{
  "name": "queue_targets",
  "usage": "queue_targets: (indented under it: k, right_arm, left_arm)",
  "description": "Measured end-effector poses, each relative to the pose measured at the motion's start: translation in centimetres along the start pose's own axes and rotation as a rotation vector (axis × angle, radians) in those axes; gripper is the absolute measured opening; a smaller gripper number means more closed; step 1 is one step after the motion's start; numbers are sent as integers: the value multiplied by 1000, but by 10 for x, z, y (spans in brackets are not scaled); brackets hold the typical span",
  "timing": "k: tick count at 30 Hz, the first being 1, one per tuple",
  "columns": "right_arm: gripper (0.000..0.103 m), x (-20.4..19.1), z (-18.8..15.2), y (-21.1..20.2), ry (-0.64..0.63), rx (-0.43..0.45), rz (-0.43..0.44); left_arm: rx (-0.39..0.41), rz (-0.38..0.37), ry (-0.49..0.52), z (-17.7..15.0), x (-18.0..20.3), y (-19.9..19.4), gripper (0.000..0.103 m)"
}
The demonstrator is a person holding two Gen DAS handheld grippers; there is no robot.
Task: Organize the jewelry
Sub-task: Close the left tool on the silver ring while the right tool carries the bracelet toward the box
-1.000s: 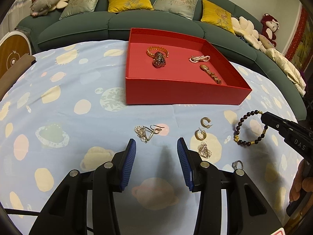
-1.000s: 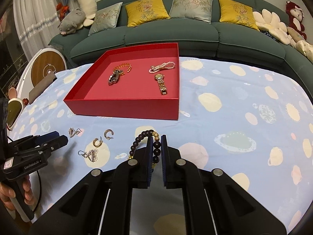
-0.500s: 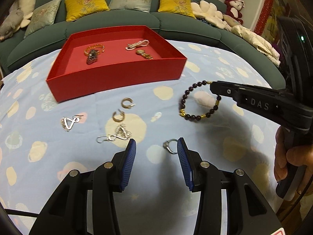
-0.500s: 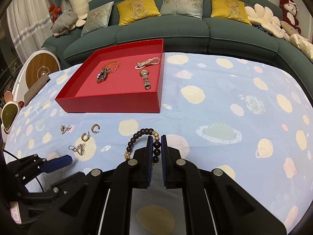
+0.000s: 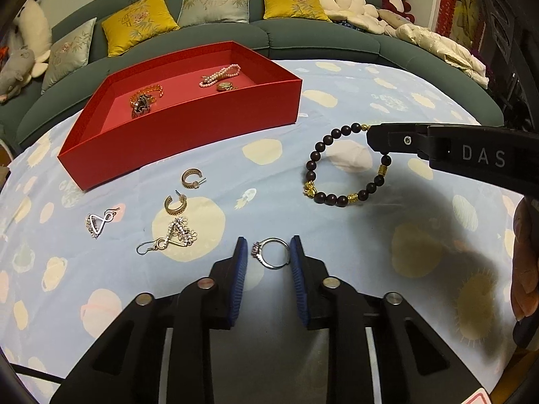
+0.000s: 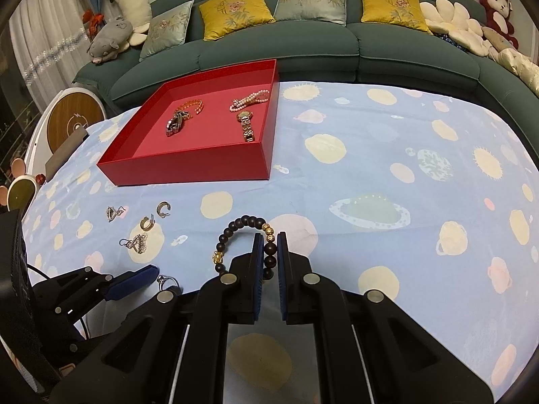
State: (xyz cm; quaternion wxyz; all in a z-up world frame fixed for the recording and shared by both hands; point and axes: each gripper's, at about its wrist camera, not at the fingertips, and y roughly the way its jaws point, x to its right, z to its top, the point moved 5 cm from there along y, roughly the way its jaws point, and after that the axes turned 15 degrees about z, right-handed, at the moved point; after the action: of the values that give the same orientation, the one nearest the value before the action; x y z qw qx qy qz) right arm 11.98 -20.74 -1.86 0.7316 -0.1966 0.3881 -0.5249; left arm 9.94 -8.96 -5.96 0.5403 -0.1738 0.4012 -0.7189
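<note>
A silver ring [image 5: 273, 254] with a small stone lies on the blue patterned cloth between the blue pads of my left gripper [image 5: 268, 252]. Its jaws are closing around the ring, and a thin gap still shows at the left pad. My right gripper [image 6: 269, 250] is shut on a dark bead bracelet [image 6: 242, 221] with gold beads, which rests on the cloth. In the left wrist view that bracelet [image 5: 316, 155] hangs off the right gripper's tip [image 5: 374, 138]. The red box [image 5: 188, 128] behind holds a pearl bracelet [image 5: 220, 74], a gold watch [image 6: 246, 126] and two other pieces.
Two gold hoop earrings [image 5: 192, 179] [image 5: 175, 203], a silver dangling earring [image 5: 175, 235] and a silver triangle earring [image 5: 97, 224] lie left of the ring. A green sofa [image 6: 303, 50] with cushions curves behind the table. A hand [image 5: 525, 259] holds the right gripper at the far right.
My left gripper swung right from the earrings to the ring, and its jaws have narrowed around it. The right gripper stayed shut on the bead bracelet.
</note>
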Motion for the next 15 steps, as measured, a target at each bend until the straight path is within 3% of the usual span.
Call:
queue_targets:
  k: [8,15]
  right_arm:
    - [7,-11,3,-9,-2,18,37]
    - [7,-26,12,-18,-14,50,71]
  left_arm:
    - [-18,-21,-54,0,-13,-4,20]
    - [20,-29,-122,11,-37,-22,20]
